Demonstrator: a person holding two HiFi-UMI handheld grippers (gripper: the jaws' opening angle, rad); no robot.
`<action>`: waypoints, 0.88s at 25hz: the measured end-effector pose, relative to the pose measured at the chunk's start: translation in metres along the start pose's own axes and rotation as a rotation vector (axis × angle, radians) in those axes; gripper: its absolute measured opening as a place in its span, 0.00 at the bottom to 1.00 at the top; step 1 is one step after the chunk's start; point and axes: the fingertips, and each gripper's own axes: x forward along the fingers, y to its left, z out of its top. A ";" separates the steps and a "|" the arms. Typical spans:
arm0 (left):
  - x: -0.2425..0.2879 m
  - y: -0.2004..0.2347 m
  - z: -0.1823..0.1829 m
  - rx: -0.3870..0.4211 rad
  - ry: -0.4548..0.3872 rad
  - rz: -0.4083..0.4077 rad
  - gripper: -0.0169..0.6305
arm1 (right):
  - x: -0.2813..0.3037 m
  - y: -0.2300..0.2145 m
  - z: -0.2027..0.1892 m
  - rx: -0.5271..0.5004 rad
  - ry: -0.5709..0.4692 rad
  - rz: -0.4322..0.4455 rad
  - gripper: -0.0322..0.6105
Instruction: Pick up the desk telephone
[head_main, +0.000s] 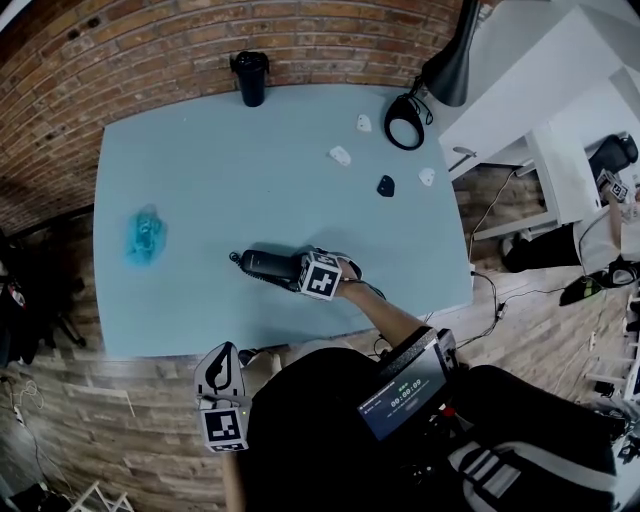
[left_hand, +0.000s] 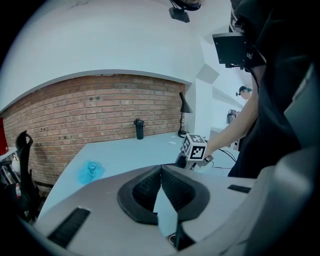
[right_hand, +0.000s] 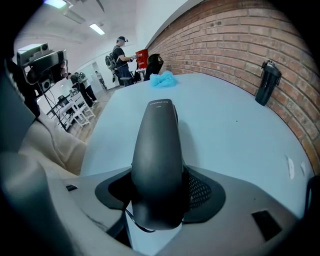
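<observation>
The grasp is judged to be in hand: the dark grey plastic desk telephone handset (right_hand: 157, 150), lying near the front edge of the pale blue table (head_main: 200, 180), is pinched by the right gripper (right_hand: 160, 197). A steady lift is called for next. The left gripper (left_hand: 161, 180) is held aside, pressed together on nothing.

We find only one legible piece of writing. A small screen (head_main: 405, 397) at the person's chest shows a blue panel with white timer digits that seem to read 00:00:00. A faint line of print near the far end of the telephone handset (right_hand: 159, 150) is too small to read. Two marker cubes (head_main: 321, 276) carry black-and-white square patterns.
</observation>
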 end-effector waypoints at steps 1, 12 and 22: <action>0.000 0.000 0.000 0.000 0.002 -0.002 0.07 | -0.001 0.000 0.002 -0.001 -0.008 -0.004 0.48; 0.002 -0.006 -0.003 -0.010 -0.005 -0.004 0.07 | -0.013 0.002 0.019 -0.022 -0.063 -0.014 0.48; 0.004 -0.016 -0.003 0.000 0.020 -0.025 0.07 | -0.029 0.005 0.035 -0.010 -0.148 -0.028 0.48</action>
